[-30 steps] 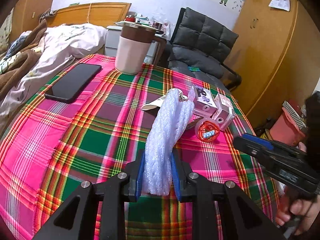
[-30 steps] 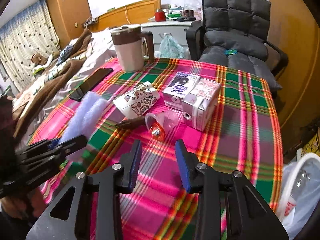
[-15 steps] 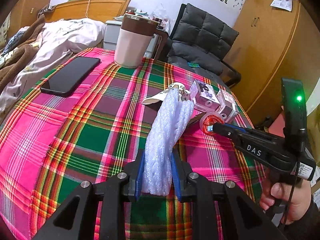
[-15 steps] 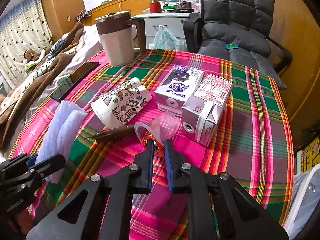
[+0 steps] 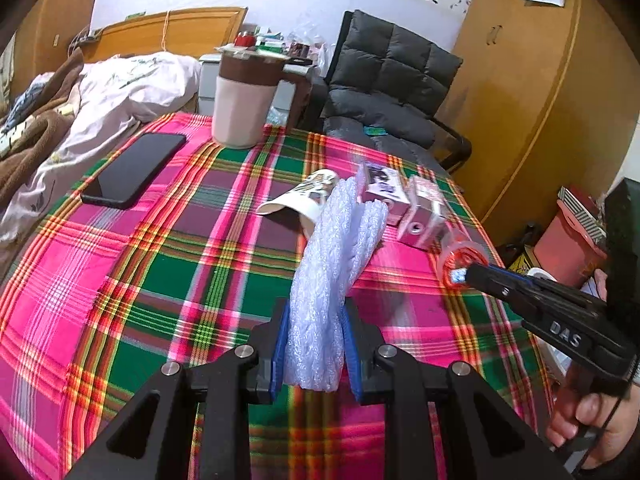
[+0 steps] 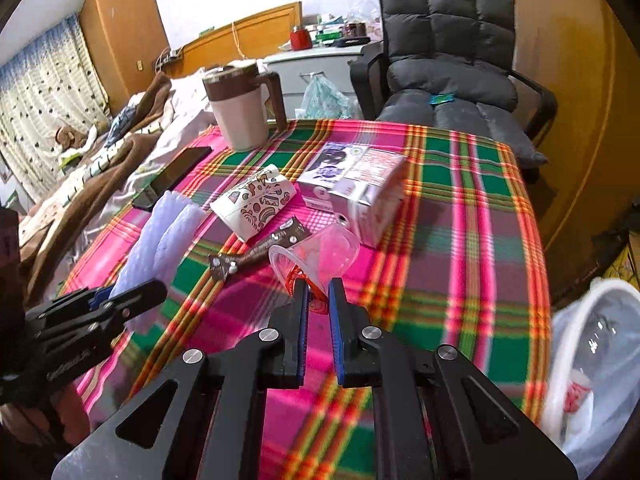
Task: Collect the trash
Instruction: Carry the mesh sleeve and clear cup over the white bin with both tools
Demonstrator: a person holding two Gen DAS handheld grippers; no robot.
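**Both grippers loaded over the plaid table**

Through the left wrist camera I see my left gripper (image 5: pixel 316 344) pinching a white foam net sleeve (image 5: pixel 332 276) between its blue pads; the sleeve sticks up and forward over the plaid tablecloth (image 5: pixel 168 264). Beyond it lie a tipped paper cup (image 5: pixel 300 196) and two small cartons (image 5: pixel 404 208) side by side. At the right edge my right gripper (image 5: pixel 464 274) reaches in, its tips squeezed on the rim of a clear plastic cup (image 5: pixel 464 254) with a red label. A black phone (image 5: pixel 134 170) and a brown-lidded mug (image 5: pixel 244 100) sit on the far left of the table.

Through the right wrist camera my right gripper (image 6: pixel 318 292) has its fingers nearly together, clamped on the rim of the clear plastic cup (image 6: pixel 320 254); they have just closed onto it. A brown wrapper (image 6: pixel 260 252) lies just left of the cup, the paper cup (image 6: pixel 256 204) and cartons (image 6: pixel 352 188) behind. The left gripper (image 6: pixel 116 300) with the foam sleeve (image 6: pixel 160 236) shows at left. A white bin with a clear liner (image 6: pixel 592 344) stands beside the table's right edge.
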